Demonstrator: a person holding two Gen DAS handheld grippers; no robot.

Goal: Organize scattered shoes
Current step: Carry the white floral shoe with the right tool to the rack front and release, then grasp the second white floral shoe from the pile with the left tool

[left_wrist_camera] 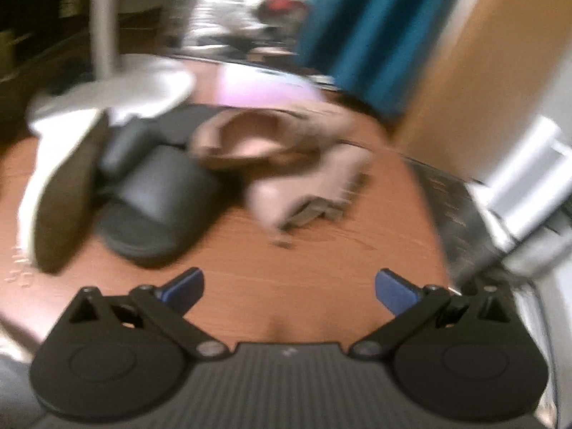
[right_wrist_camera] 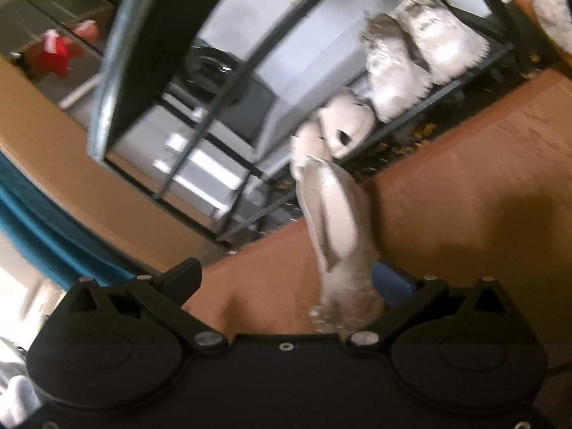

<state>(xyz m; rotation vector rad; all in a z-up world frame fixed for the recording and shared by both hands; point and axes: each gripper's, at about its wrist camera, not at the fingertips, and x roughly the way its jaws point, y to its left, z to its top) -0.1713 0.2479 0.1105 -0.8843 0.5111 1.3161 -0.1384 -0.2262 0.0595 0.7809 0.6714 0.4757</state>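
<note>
Right gripper (right_wrist_camera: pixel 286 279) jaws gape beside beige shoe (right_wrist_camera: pixel 336 221).

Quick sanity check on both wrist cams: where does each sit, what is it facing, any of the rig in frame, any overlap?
Left wrist: on the left hand-held gripper, looking down and forward over the wooden floor at a black slide sandal and beige heeled shoe; both fingers show, spread wide, nothing between them.
Right wrist: on the right hand-held gripper, tilted view toward a metal shoe rack holding fluffy slippers; fingers apart, a pale shoe against the right finger.
Shared: the wooden floor and blue curtain; both are blurred.
</note>
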